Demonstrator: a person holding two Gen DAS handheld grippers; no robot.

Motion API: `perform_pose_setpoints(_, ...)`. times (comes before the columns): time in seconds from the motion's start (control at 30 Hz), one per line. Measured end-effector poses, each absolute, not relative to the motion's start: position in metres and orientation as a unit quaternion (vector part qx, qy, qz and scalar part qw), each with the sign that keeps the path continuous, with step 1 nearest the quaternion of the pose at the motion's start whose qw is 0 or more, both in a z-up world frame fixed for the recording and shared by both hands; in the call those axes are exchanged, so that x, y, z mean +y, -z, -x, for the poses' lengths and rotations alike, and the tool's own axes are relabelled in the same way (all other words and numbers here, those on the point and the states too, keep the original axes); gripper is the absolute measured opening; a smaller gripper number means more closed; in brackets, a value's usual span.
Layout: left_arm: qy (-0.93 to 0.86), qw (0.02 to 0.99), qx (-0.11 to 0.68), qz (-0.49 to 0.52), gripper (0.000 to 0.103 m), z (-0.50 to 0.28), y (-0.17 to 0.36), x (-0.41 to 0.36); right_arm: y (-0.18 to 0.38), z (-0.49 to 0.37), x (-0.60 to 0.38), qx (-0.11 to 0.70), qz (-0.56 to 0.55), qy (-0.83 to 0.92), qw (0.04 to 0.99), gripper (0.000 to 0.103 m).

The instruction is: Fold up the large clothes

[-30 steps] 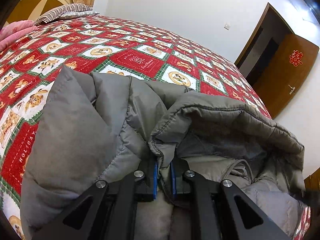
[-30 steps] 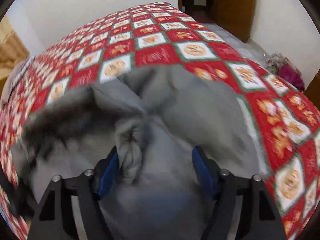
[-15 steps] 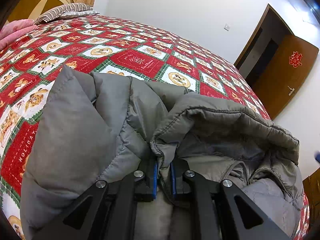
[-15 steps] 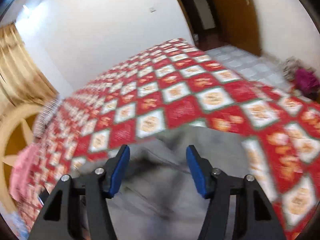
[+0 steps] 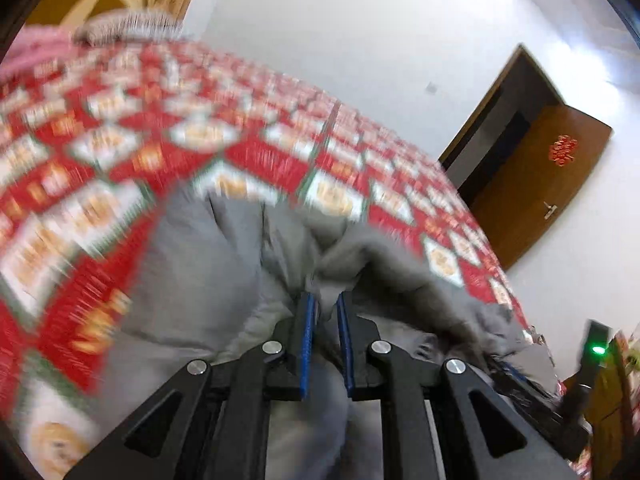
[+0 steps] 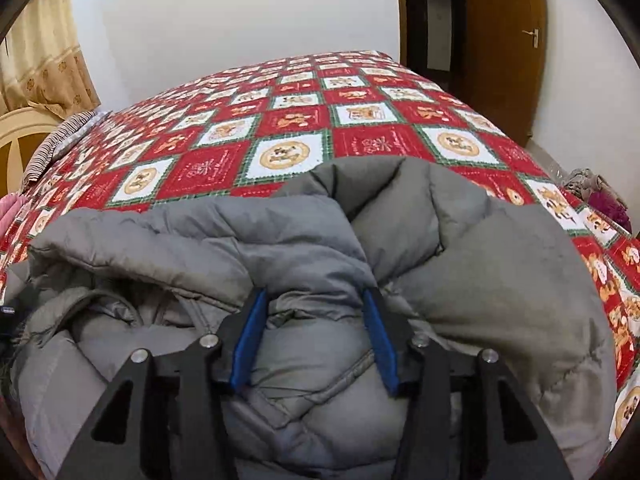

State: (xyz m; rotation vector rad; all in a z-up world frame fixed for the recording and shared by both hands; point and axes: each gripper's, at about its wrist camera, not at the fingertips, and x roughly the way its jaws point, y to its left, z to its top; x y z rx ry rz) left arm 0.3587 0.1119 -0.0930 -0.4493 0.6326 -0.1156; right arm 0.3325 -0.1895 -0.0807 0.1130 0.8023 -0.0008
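Note:
A grey padded jacket (image 5: 200,288) lies bunched on the bed, filling the lower half of both views. My left gripper (image 5: 325,298) is shut on a thin fold of it at the hood edge, and this view is blurred by motion. In the right wrist view the jacket (image 6: 480,280) folds over itself. My right gripper (image 6: 315,294) straddles a puffy fold, and its jaws are closing. The blue pads (image 6: 250,332) press against the padding on both sides, and creases gather at the right fingertip.
The bed has a red, white and green checked cover (image 6: 360,144). A striped pillow (image 6: 60,140) and a curtain (image 6: 40,60) are at the far left. A brown door (image 6: 504,40) stands beyond the bed. Clothes (image 6: 600,196) lie on the floor to the right.
The left gripper has risen with its fold still pinched. The right gripper swung down from above the bed onto the jacket, and its jaws have narrowed around a fold.

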Motion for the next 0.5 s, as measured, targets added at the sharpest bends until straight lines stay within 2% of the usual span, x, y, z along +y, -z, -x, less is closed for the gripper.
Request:
perform_pose_setpoints(0.17, 0.076, 0.943, 0.284, 0.157, 0.022, -0.389, 0.032, 0.077, 0.081, -0.336, -0.192, 0.387, -0.056, 0.000, 0.920, 0.053)
perform_pose_setpoints(0.2, 0.078, 0.941, 0.296, 0.148, 0.038, -0.407, 0.025, 0.063, 0.083, -0.341, -0.192, 0.387, -0.057, -0.001, 0.920, 0.053)
perform_pose_setpoints(0.23, 0.074, 0.938, 0.310, 0.135, 0.059, -0.425, 0.024, 0.050, 0.083, -0.346, -0.192, 0.386, -0.058, -0.001, 0.921, 0.053)
perform_pose_setpoints(0.27, 0.070, 0.936, 0.322, 0.123, 0.065, -0.437, 0.028, 0.041, 0.083, -0.345, -0.193, 0.386, -0.060, -0.002, 0.921, 0.053)
perform_pose_setpoints(0.43, 0.021, 0.911, 0.408, 0.055, 0.066, -0.465, 0.101, 0.014, 0.083, -0.342, -0.193, 0.383, -0.067, -0.006, 0.921, 0.053)
perform_pose_setpoints(0.5, 0.023, 0.905, 0.421, 0.061, 0.066, -0.457, 0.128, 0.020, 0.082, -0.341, -0.194, 0.380, -0.072, -0.011, 0.922, 0.055)
